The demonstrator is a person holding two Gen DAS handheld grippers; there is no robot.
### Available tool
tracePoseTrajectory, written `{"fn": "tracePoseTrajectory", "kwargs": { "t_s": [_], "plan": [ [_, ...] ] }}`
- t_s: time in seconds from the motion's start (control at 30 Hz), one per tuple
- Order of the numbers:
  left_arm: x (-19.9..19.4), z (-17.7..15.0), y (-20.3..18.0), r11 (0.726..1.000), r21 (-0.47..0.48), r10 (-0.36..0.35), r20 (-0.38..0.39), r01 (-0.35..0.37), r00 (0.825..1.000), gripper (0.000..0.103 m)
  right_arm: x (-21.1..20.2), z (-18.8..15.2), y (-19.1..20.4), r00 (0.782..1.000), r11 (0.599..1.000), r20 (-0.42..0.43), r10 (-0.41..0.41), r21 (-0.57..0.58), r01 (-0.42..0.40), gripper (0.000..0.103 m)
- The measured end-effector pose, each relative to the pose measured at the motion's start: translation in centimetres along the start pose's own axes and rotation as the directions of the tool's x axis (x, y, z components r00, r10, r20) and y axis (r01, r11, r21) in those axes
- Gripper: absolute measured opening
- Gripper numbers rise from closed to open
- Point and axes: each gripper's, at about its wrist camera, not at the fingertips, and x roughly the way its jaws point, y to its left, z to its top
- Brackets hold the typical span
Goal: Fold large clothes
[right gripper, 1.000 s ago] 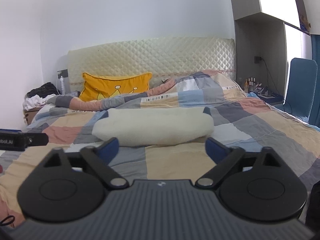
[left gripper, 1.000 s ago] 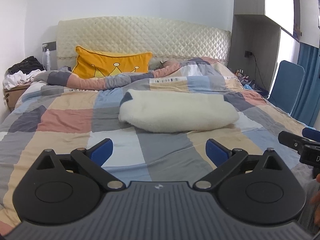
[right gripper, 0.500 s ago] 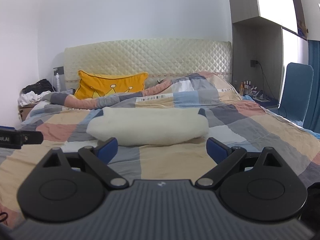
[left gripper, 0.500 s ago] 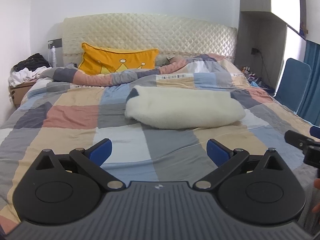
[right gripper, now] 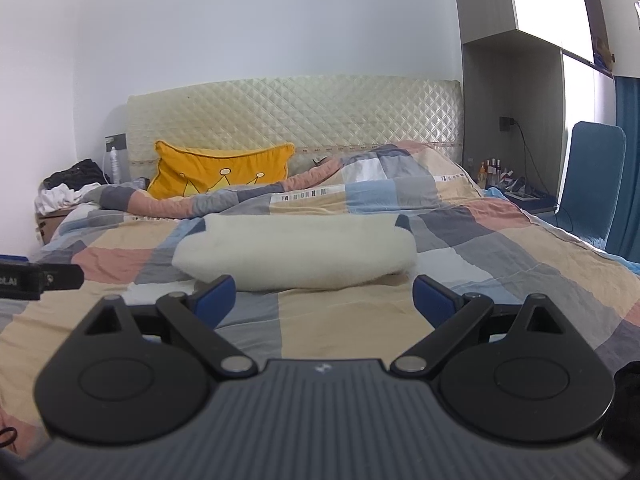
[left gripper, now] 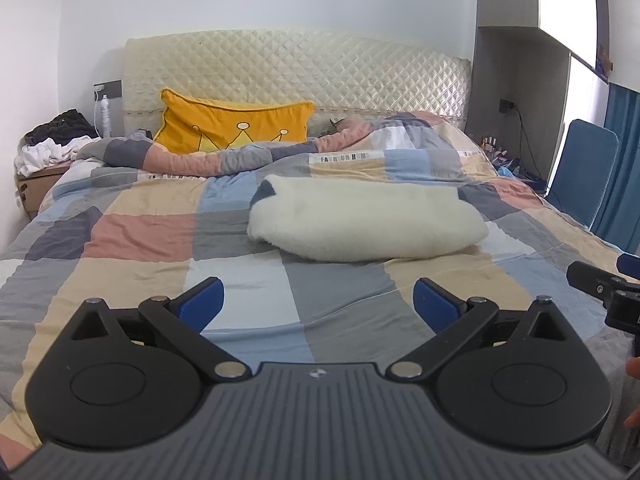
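A cream fleecy garment (left gripper: 364,224) (right gripper: 296,256) with dark navy corners lies folded into a long bundle across the middle of the checked quilt (left gripper: 140,240) (right gripper: 500,248). My left gripper (left gripper: 318,304) hovers over the foot of the bed, open, nothing between its blue pads, well short of the bundle. My right gripper (right gripper: 324,300) is open too and empty, its left pad overlapping the bundle's near edge in the view. Each gripper's tip shows at the other view's edge.
A yellow crown pillow (left gripper: 236,128) leans on the quilted headboard (left gripper: 296,68). A pile of clothes (left gripper: 52,144) sits on the left bedside stand. A blue chair (left gripper: 580,172) and curtain stand to the right, with small bottles (right gripper: 492,170) on a side shelf.
Both views have tilted slightly upward and shifted a little; the bundle has not moved. Both grippers have stayed open and empty.
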Motion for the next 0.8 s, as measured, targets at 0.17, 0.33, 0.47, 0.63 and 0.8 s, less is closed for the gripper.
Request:
{"fn": "tracePoseTrajectory", "kwargs": {
  "t_s": [0.17, 0.33, 0.47, 0.63, 0.8],
  "plan": [
    [0.07, -0.04, 0.02, 1.0, 0.001, -0.001, 0.001, 0.001, 1.0, 0.102, -0.01, -0.08, -0.09, 1.0, 1.0, 0.005, 0.002, -0.001, -0.002, 0.097],
    [0.0, 0.05, 0.02, 1.0, -0.002, -0.005, 0.002, 0.005, 1.0, 0.102, -0.03, -0.1, -0.09, 1.0, 1.0, 0.005, 0.002, -0.002, -0.002, 0.097],
    [-0.01, 0.03, 0.01, 1.0, -0.002, -0.005, 0.002, 0.005, 1.0, 0.102, -0.06, -0.12, -0.08, 1.0, 1.0, 0.004, 0.002, 0.0, -0.002, 0.097],
    [-0.02, 0.02, 0.01, 1.0, -0.002, -0.007, 0.002, 0.007, 1.0, 0.102, -0.05, -0.1, -0.09, 1.0, 1.0, 0.005, 0.002, -0.001, -0.001, 0.097],
    [-0.35, 0.35, -0.41, 1.0, -0.001, -0.017, 0.013, 0.017, 1.0, 0.102, -0.04, -0.11, -0.08, 1.0, 1.0, 0.004, 0.002, 0.001, -0.002, 0.097]
  ]
}}
